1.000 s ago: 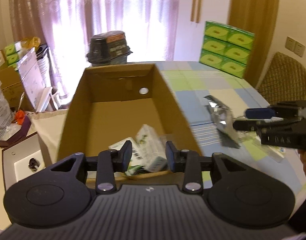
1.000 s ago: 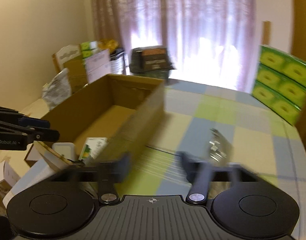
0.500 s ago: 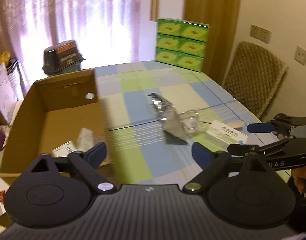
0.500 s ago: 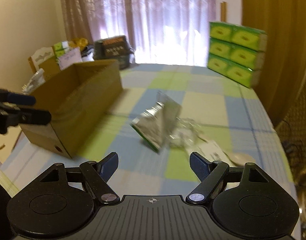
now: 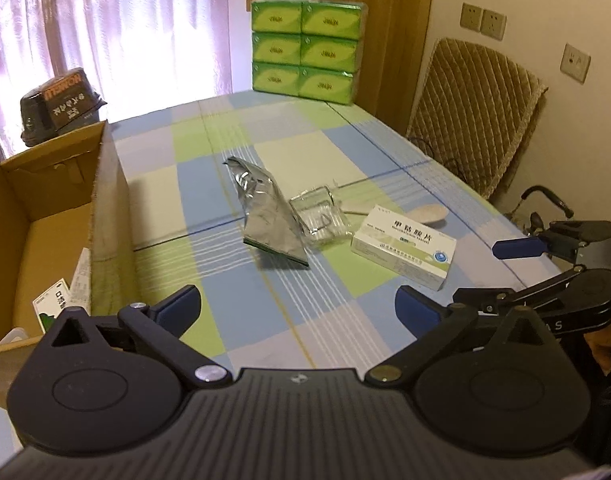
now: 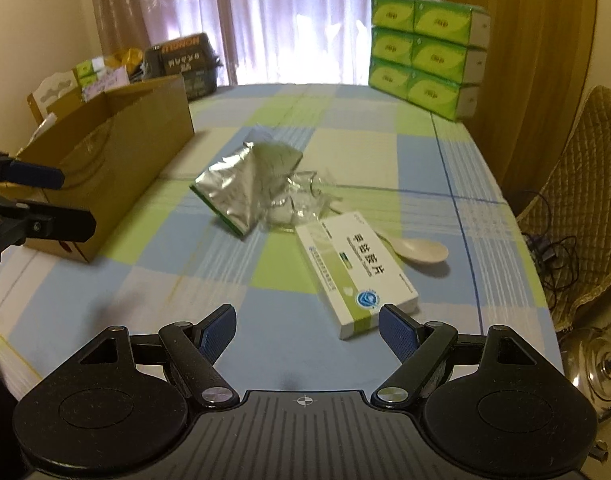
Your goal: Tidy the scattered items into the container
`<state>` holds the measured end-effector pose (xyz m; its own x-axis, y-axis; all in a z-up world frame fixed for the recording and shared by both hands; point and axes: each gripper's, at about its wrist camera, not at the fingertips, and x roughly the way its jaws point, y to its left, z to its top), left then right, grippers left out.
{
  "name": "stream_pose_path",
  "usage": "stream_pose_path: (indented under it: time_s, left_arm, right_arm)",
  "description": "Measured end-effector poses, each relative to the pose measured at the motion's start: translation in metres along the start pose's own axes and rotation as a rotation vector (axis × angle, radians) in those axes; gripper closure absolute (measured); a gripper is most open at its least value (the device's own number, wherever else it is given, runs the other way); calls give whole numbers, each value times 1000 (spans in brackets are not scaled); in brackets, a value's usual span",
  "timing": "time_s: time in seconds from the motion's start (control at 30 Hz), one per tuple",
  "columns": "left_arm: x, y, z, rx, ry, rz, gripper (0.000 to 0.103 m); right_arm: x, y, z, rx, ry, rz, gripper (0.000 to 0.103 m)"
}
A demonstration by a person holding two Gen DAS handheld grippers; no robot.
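Two tools hang above the checked cloth of the desk point(image 5: 233, 136), both with their jaws spread wide and nothing between them. The left tool point(image 5: 297, 306) sits over the near edge of the desk, just right of the cardboard box point(image 5: 109, 216), its blue-padded fingertips point(image 5: 183, 306) well apart. The right tool point(image 6: 307, 326) hovers near the desk's front edge, and its right pad is close to the near corner of the white medicine carton point(image 6: 355, 272), though not touching it as far as can be seen.

Out from the tools, the loose items lie in a cluster mid-desk. The medicine carton lies flat, nearest the right tool. Just behind it rests a pale plastic spoon point(image 6: 419, 250), bowl toward the desk's right edge. Beside the carton, toward the box, sits a crumpled clear plastic wrapper point(image 6: 301, 200), and leaning against that is a silver foil pouch point(image 6: 241, 184) with a green edge.

The open box stands along the left side of the desk. Inside it, at the near end, a small green-and-white package point(image 5: 55, 306) and a paper slip point(image 5: 81, 280) are visible.

At the far end of the desk stands a stack of green tissue packs point(image 5: 307, 50). A padded chair point(image 5: 475, 112) stands at the right side.
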<state>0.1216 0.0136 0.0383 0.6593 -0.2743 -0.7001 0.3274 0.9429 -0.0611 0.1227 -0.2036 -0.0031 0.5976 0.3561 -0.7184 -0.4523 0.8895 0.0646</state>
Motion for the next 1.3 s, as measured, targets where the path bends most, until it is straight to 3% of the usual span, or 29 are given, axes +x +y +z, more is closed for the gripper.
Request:
stream_pose_path:
  time_s: [0.67, 1.3]
  left_arm:
    - [67, -14, 18, 36, 30, 70, 2]
    - [117, -13, 27, 51, 67, 118, 6]
  right_arm:
    - [41, -47, 3, -31, 54, 14, 19]
    - [87, -63, 21, -125, 107, 43, 19]
